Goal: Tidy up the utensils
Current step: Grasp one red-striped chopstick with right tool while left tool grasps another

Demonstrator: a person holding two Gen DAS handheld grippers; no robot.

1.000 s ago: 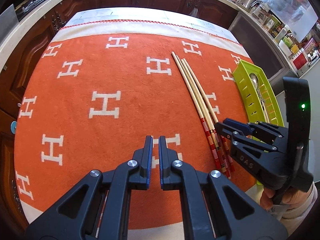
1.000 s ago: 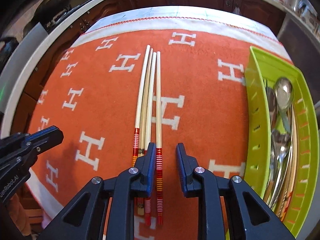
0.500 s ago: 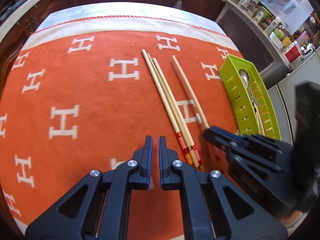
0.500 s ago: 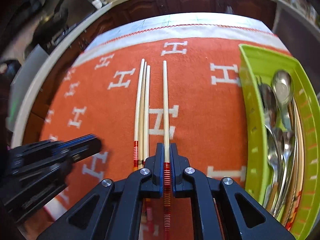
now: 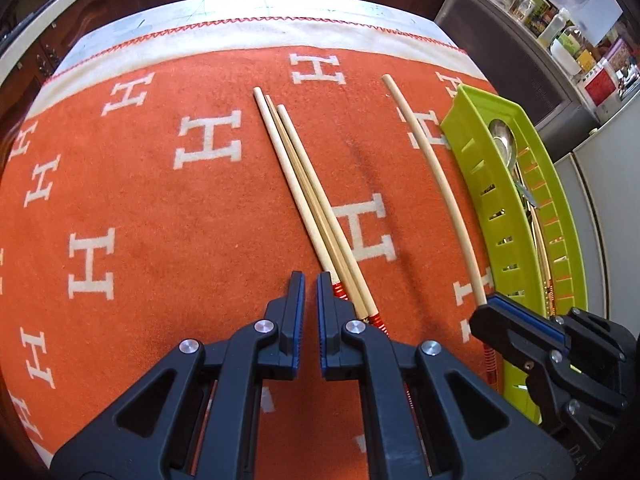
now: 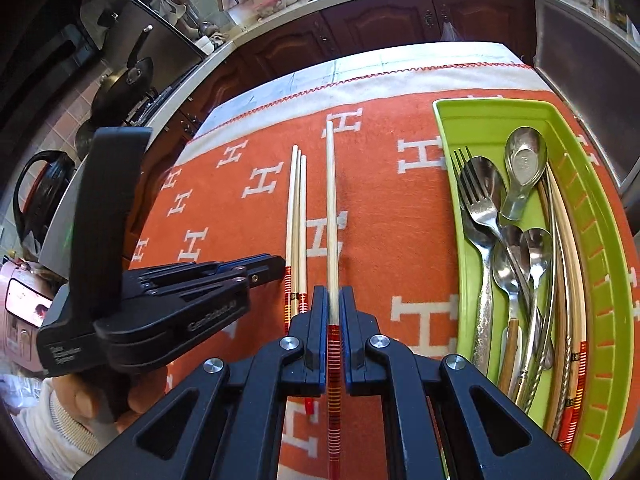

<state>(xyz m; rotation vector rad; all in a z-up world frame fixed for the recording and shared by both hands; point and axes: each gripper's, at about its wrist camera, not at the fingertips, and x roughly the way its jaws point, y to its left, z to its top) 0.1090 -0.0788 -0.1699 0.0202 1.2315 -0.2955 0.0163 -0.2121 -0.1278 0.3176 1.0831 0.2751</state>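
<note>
Looking along your left gripper (image 5: 310,286), its jaws were together on nothing, beside three chopsticks (image 5: 308,196) lying on the orange cloth (image 5: 140,200). From the right wrist, your right gripper (image 6: 332,304) clamped one chopstick (image 6: 330,216) (striped end rearward), left of the green tray (image 6: 600,264) of cutlery.

Open orange cloth (image 5: 160,208) fills the table's left half; three chopsticks (image 5: 308,200) lie mid-table, and a green tray (image 6: 600,248) lines the right edge.

hidden: chopsticks (image 5: 320,216) striped ends under left gripper (image 5: 310,292) | tray (image 6: 600,280) cut off
</note>
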